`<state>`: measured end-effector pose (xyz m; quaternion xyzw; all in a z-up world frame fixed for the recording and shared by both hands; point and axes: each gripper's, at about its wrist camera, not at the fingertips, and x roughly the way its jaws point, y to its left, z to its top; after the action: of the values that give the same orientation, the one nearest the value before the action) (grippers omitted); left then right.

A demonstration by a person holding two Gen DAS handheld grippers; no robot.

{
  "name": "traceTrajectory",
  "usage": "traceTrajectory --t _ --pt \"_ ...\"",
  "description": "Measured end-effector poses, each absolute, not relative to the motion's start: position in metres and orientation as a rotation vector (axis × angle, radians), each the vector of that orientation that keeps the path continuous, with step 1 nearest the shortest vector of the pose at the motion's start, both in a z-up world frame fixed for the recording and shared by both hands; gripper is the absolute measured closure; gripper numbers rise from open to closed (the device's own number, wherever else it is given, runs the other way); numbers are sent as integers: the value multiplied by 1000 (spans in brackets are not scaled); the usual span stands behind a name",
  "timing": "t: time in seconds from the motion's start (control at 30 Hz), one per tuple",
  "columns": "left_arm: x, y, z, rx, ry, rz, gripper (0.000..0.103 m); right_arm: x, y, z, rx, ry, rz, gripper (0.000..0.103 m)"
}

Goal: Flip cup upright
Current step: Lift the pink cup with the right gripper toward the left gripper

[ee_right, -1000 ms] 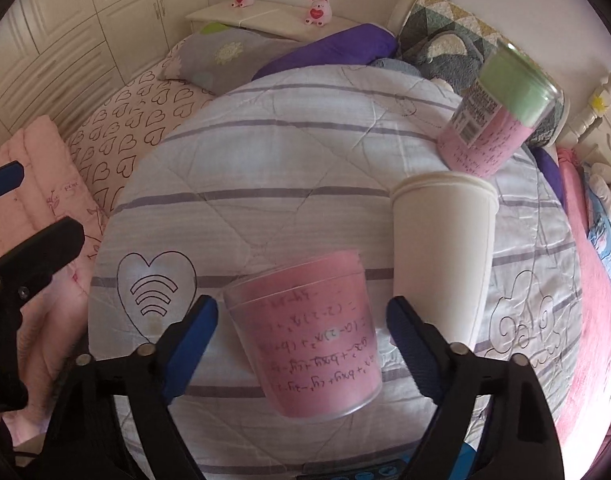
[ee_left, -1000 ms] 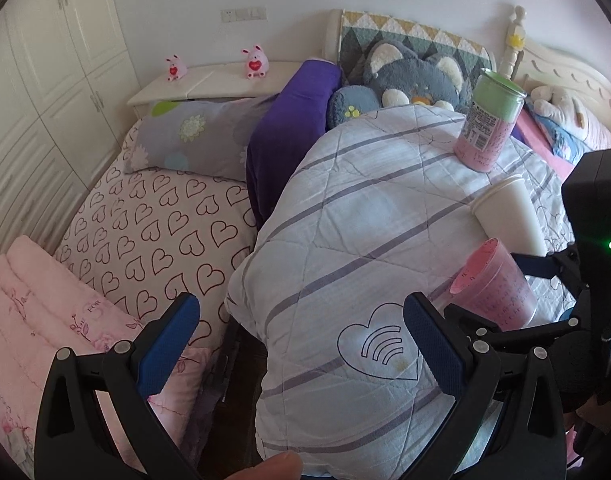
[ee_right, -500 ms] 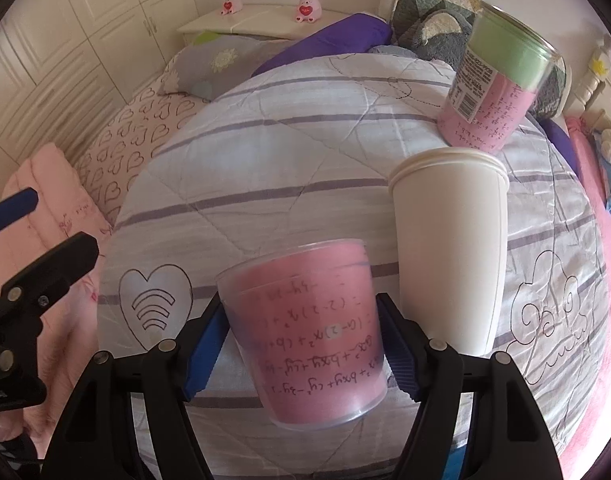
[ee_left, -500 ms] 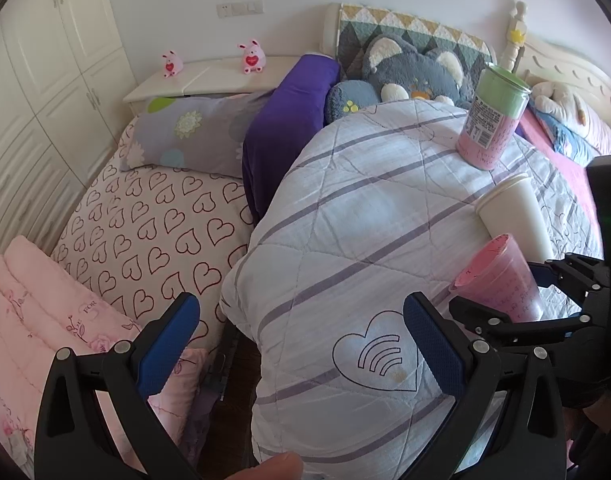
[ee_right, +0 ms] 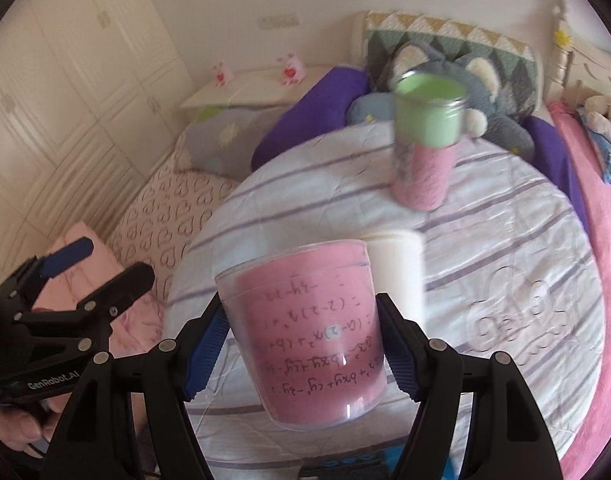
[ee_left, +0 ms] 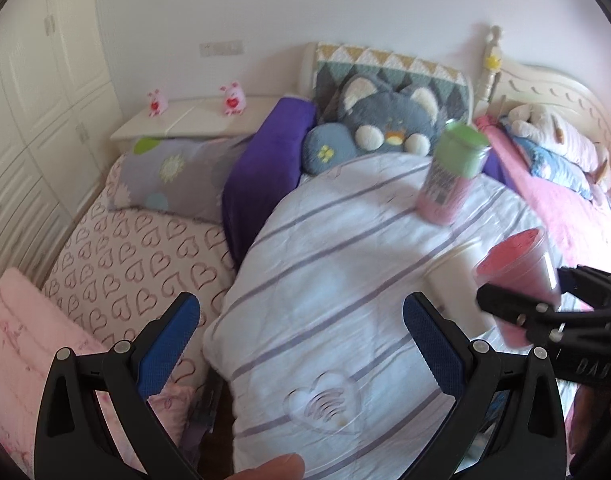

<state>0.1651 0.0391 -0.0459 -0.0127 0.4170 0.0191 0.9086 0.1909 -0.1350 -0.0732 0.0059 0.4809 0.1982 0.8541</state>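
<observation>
A clear plastic cup with pink paper bearing handwritten maths (ee_right: 309, 320) is clamped between the blue pads of my right gripper (ee_right: 301, 344). It is upside down, narrow base up, lifted off the striped quilt (ee_right: 505, 240). In the left wrist view the same cup (ee_left: 513, 276) is at the right in my right gripper (ee_left: 545, 304). My left gripper (ee_left: 301, 344) is open and empty above the quilt's left edge.
An upturned white paper cup (ee_right: 397, 268) stands just behind the pink cup. A taller cup with green and pink paper (ee_right: 425, 144) stands further back. Pillows and a grey plush cat (ee_left: 389, 120) lie at the headboard. A heart-print sheet (ee_left: 133, 256) is on the left.
My right gripper has closed on the pink cup and raised it off the quilt. Both views have tilted upward. My left gripper stays open.
</observation>
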Motion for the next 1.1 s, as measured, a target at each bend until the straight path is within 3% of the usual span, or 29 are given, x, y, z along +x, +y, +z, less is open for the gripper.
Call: traceTrajectory --t 0.47,1.1 --pt "234 -48 -49 59 860 -43 0 281 -245 -85 100 1024 177 31" --pt "314 -118 -100 136 967 -106 0 339 -276 -151 148 1122 148 29"
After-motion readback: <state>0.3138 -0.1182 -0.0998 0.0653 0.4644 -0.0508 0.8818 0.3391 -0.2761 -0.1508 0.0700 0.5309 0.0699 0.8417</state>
